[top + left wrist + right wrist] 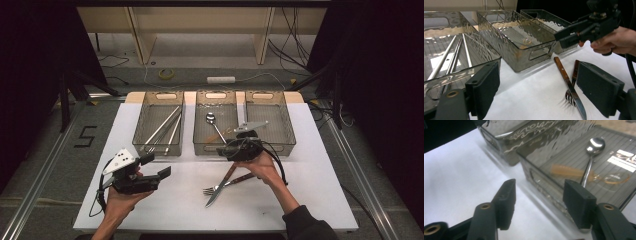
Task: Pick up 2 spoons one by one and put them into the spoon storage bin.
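Observation:
A spoon (214,125) (590,157) lies in the middle clear bin (198,122) (541,182). My right gripper (226,150) (539,200) hovers at that bin's front wall, open, nothing between its pads. In the left gripper view it appears as the right gripper (564,37), jaws apart above the bin's corner. A wood-handled knife (220,189) (567,80) and fork (235,181) (575,71) lie crossed on the white table (310,165). My left gripper (157,166) (539,85) is held open and empty at the front left, pointing toward the cutlery.
The left bin (144,107) (486,53) holds several metal chopsticks (162,130) (446,57). The right bin (286,117) stands beside the middle one. Beyond the table, a power strip (221,79) and cables lie on the floor.

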A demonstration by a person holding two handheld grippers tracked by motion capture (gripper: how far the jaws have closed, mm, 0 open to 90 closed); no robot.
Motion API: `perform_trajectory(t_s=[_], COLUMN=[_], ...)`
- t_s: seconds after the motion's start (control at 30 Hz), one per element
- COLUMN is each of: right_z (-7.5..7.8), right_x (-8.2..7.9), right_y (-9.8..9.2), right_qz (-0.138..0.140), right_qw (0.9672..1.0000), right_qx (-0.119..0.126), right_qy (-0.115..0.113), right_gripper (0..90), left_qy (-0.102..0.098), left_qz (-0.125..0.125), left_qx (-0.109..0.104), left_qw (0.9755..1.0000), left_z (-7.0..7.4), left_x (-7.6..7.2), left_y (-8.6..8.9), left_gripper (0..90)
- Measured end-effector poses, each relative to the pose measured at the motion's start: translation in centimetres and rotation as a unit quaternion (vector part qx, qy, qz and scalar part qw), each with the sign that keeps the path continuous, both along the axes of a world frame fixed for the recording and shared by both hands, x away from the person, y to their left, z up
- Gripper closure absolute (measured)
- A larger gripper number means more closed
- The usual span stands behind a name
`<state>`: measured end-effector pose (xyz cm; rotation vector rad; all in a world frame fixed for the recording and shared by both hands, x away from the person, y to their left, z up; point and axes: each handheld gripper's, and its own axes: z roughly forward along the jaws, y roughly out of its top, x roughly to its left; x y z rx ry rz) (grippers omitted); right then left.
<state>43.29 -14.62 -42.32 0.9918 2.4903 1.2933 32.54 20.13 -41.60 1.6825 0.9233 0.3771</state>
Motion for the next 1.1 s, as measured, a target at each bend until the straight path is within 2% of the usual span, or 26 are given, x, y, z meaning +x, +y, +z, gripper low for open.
perform_trajectory(t_s=[0.1,0.17,0.23,0.4,0.63,1.1], right_z=[-0.5,-0.7,-0.8,-1.5,-2.7,-3.6], right_x=[-0.5,-0.6,-0.6,-0.5,-0.2,0.3], right_y=[-0.1,-0.1,-0.1,0.3,0.4,-0.1], right_qz=[-0.001,0.0,0.001,0.005,0.009,0.002], right_qw=[1.0,1.0,1.0,0.9997,0.9986,0.9972], right_qx=[0.005,-0.006,-0.003,-0.025,-0.051,-0.072], right_qy=[-0.002,-0.002,-0.002,0.0,0.01,0.021], right_gripper=[39.6,36.8,35.9,35.9,47.0,77.2], left_qy=[0.001,-0.001,-0.001,-0.001,0.001,0.002], left_qz=[-0.001,-0.002,-0.002,-0.002,-0.004,-0.005], left_qx=[-0.001,-0.001,-0.001,-0.001,-0.004,-0.003], left_qw=[1.0,1.0,1.0,1.0,1.0,1.0], left_z=[0.0,0.0,0.0,0.0,0.0,0.0], left_x=[0.0,0.0,0.0,0.0,0.0,0.0], left_y=[-0.1,-0.1,-0.1,-0.1,-0.2,-0.2], left_gripper=[18.3,18.3,18.3,18.3,18.3,18.3])
